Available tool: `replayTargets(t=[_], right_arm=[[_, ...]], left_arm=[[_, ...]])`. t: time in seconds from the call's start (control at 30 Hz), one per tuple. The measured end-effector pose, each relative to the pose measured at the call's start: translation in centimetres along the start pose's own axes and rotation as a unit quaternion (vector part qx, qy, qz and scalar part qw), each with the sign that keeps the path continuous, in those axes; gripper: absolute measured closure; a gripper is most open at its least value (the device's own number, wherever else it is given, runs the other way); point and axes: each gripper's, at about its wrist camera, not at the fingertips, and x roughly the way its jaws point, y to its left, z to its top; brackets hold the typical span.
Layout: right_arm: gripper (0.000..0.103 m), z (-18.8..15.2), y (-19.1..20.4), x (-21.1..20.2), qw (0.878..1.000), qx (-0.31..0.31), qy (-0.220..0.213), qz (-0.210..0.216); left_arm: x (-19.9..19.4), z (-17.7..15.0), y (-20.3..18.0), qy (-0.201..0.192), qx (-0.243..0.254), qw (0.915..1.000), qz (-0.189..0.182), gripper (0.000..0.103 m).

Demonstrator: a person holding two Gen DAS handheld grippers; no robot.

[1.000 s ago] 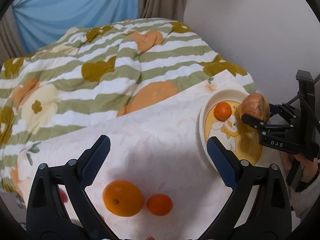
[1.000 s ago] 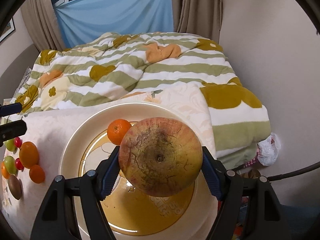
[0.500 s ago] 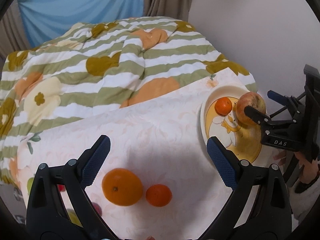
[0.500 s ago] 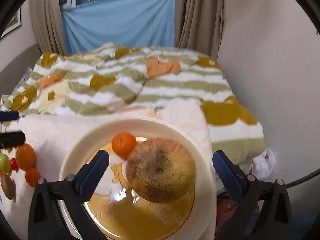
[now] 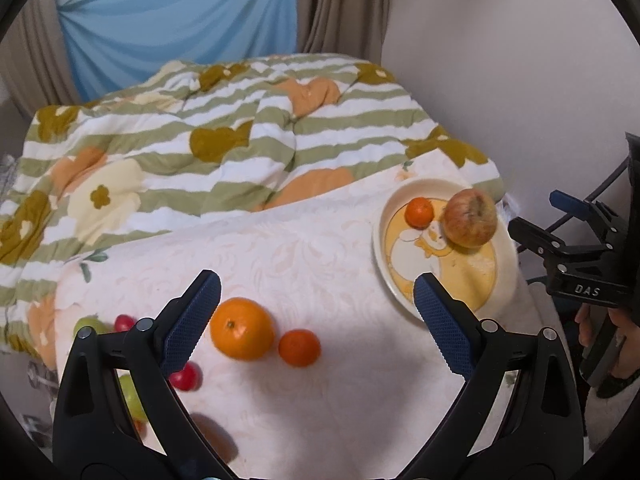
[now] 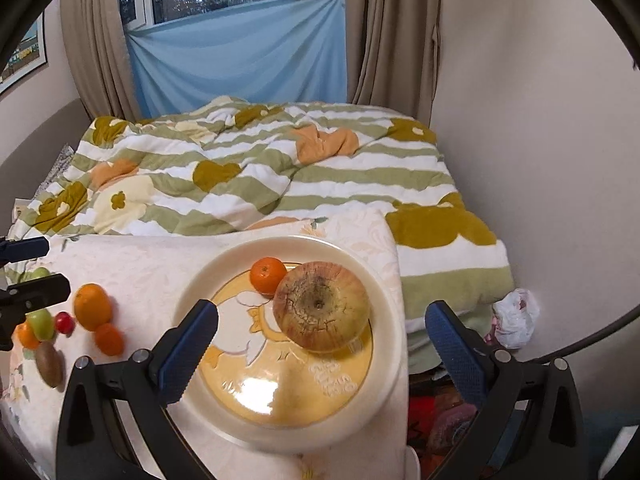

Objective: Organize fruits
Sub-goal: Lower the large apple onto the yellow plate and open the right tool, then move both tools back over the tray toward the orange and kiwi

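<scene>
Resting apple (image 6: pixel 321 306) on plate (image 6: pixel 384 292), beyond wide-open right tongs (image 6: pixel 320 354).

A tabletop (image 5: pixel 320 252) under pale patterned cloth carries a plate (image 5: pixel 380 232). Left of the plate lie a large orange (image 5: pixel 242 328), a small orange (image 5: pixel 299 347) and red and green fruits (image 5: pixel 184 376).

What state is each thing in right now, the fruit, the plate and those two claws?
Apple: released, resting on the plate.
Small mandarin: on the plate, touching the apple.
Plate: upright, two fruits in it.
Large orange: loose on the cloth, untouched.
Small orange: loose beside it.
Right claw: open, empty.
Left claw: open, empty.
</scene>
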Motion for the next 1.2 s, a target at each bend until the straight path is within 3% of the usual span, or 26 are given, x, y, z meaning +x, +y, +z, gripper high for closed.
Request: replayTargets(t=[0.37,0.7,0.97,1.2], right_arm=[[0.0,-0.9,2.5,-8.9,0.999,-0.023,-0.017,0.023],[0.0,-2.1,7.8,-11.6,0.996,-0.043,-0.022,0.073],[0.0,-3.3,14.1,-11.9,0.994,-0.045,-0.03,0.09],[0.0,-4.9,20.4,-10.6,0.994,-0.056,-0.036,0.09]], left_arm=[[-9.4,-3.9,-0.2,-0.055,-0.042,0.9962,0.054,0.0],[-16.2,-10.1,5.7,-0.066,-0.099,0.9869,0.109,0.0],[-17.2,-13.6,11.8,-0.051,-0.096,0.9881,0.108,0.0],[-14.5,-14.9,16.8,-0.023,-0.061,0.9946,0.082,0.0]])
